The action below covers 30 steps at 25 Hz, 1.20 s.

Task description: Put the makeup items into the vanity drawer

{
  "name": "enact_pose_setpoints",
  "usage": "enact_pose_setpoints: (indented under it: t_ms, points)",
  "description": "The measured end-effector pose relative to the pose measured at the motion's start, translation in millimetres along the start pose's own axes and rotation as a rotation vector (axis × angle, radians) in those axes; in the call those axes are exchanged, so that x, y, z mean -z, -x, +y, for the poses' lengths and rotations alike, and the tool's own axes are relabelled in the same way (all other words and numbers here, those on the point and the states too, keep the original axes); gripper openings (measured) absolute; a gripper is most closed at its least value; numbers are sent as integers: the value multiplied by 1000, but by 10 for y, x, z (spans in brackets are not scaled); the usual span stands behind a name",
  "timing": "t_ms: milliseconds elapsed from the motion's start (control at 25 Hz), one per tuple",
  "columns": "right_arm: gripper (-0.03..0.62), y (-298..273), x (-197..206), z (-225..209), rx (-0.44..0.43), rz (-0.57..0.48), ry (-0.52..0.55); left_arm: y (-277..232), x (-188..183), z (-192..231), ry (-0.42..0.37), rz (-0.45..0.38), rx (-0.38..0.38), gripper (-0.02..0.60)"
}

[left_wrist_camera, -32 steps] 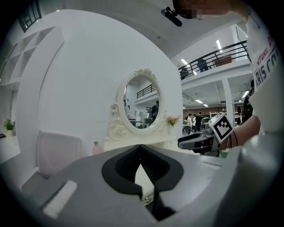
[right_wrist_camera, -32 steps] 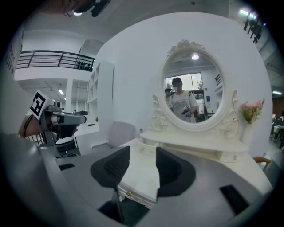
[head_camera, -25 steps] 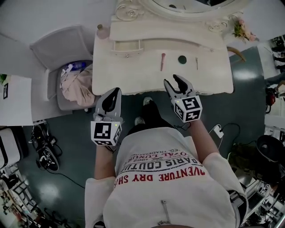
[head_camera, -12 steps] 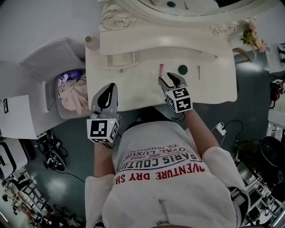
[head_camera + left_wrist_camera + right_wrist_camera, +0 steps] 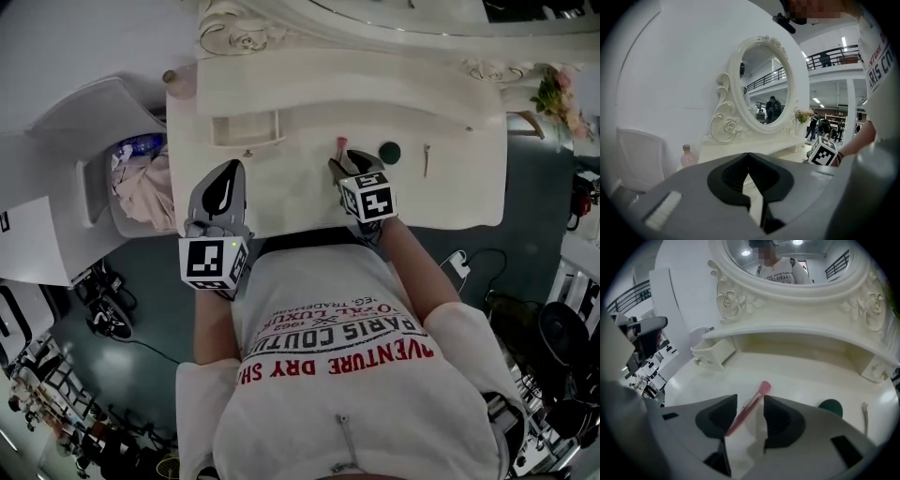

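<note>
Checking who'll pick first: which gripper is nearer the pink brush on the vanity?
Right. The right gripper has its open fingers either side of the pink brush on the vanity top; the left gripper hovers over the top's left front, well clear.

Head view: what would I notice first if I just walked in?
Probably the big white vanity table, with its curly carved mirror frame at the back. Next comes the pink makeup brush lying on the tabletop, right between the open jaws of the right hand-held gripper. A small drawer stands pulled out to the brush's left.
</note>
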State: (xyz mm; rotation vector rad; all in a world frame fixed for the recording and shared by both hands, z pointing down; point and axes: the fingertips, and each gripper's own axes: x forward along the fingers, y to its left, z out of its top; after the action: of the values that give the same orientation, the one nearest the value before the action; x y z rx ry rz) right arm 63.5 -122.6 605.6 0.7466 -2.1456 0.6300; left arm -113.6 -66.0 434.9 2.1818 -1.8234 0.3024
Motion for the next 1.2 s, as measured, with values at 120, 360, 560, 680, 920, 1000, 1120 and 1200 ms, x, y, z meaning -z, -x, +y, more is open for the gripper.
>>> enact_pose_setpoints:
  t_ms: [120, 360, 560, 680, 920, 1000, 1120, 1200]
  points:
    - [161, -82, 43, -39, 28, 40, 6, -45, 74, 27, 14, 17, -5, 11]
    - [71, -101, 70, -162, 111, 83, 6, -93, 115, 91, 14, 37, 13, 11]
    - [52, -91, 71, -191, 132, 104, -39, -136, 69, 183, -4, 39, 55, 11]
    - [52, -39, -13, -154, 154, 86, -65, -125, -13, 278, -19, 29, 79, 11]
    - [52, 95, -537, 44, 161, -28, -66, -13, -168, 554, -35, 3, 88, 11]
    - [52, 110, -732, 164, 145, -62, -40, 47, -201, 660, -40, -6, 80, 11]
    - [52, 107, -996, 370, 111, -107, 12, 146, -232, 814, -41, -19, 62, 11]
    - [52, 82, -1144, 520, 88, -125, 47, 219, -244, 910, -39, -27, 48, 11]
